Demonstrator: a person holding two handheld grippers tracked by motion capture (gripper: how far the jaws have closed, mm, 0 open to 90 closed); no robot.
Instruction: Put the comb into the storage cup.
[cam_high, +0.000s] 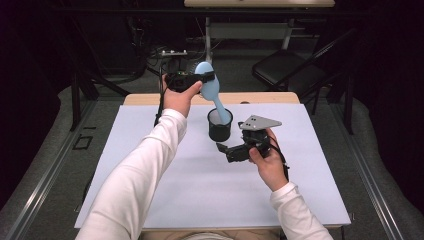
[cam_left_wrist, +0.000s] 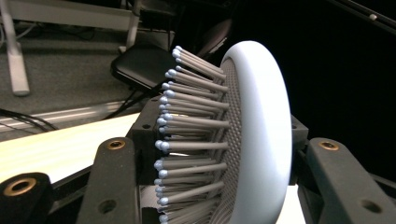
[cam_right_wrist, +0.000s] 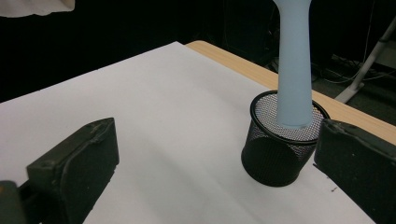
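Left gripper clamped on pale blue hairbrush head (bristles sideways), handle dipping below it into black mesh cup; right gripper gaping wide just beside cup, on counter

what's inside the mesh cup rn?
The hairbrush handle end sits inside the black mesh cup, just past the rim. The handle hides part of the cup's inside; nothing else is visible there.
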